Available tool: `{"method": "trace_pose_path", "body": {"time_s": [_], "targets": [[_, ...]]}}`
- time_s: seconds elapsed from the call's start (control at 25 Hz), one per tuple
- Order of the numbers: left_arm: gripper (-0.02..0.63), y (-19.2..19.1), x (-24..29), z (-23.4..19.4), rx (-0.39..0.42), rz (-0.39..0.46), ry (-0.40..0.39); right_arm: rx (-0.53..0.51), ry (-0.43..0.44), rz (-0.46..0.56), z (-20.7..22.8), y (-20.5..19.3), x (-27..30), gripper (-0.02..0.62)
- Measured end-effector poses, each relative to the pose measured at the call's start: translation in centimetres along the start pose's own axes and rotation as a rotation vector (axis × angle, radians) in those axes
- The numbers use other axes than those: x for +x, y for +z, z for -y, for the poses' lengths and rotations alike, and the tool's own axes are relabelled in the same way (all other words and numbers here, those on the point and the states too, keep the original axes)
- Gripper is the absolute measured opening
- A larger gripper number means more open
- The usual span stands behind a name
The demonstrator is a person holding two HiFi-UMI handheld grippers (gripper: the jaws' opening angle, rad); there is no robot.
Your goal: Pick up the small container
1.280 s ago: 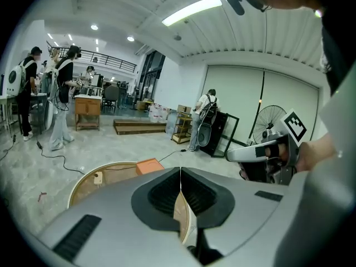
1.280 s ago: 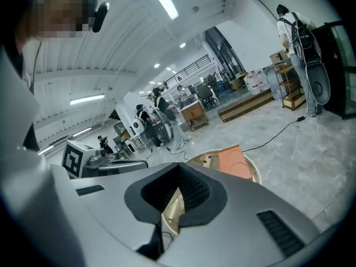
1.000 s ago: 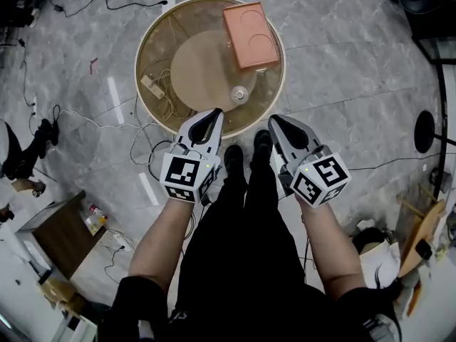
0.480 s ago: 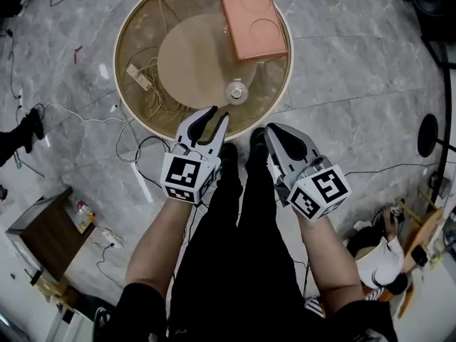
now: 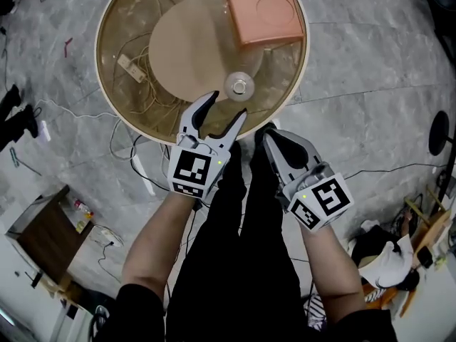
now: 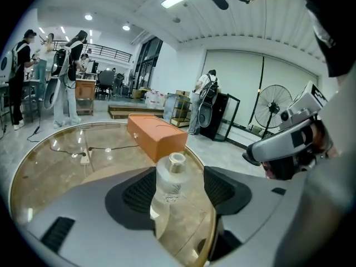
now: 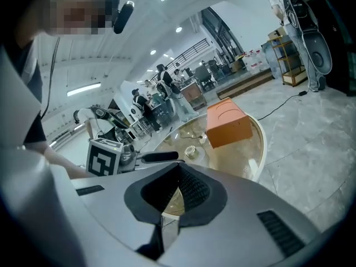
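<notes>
Head view is showing the left gripper (image 5: 225, 107) hovering over the near edge of the round glass table (image 5: 117, 91). Its jaws are standing wide apart, having just been opening, and the small container (image 5: 239, 87) is sitting upright on the glass just beyond the fingertips, untouched by either pad. Left gripper view is showing this clear, metal-capped container lined up with the gap between the pads, while the orange box (image 5: 260, 9) is lying behind it on the far side of the table. Right gripper (image 5: 272, 135) is hanging beside the left one, just outside the table's rim, its jaws pressing together on nothing.
</notes>
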State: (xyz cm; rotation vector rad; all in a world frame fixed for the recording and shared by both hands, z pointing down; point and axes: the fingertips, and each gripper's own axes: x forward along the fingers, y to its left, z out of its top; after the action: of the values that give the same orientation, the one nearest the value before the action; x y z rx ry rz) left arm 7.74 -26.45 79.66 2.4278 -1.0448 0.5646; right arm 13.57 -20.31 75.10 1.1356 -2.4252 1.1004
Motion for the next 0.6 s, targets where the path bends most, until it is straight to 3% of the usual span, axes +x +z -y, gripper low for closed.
{"method": "trace_pose_path", "body": {"time_s": [0.16,0.6], "targets": [[0.319,-1.2,2.5,-0.2,0.040,0.009,-0.022,-0.013,0.003,0.015,1.7,-1.2,0.3,0.014],[0.342,-2.5,5.6,-0.4,0.096,0.001,-0.013,0.025,-0.045,0.024,4.4,-3.8,0.2,0.014]]}}
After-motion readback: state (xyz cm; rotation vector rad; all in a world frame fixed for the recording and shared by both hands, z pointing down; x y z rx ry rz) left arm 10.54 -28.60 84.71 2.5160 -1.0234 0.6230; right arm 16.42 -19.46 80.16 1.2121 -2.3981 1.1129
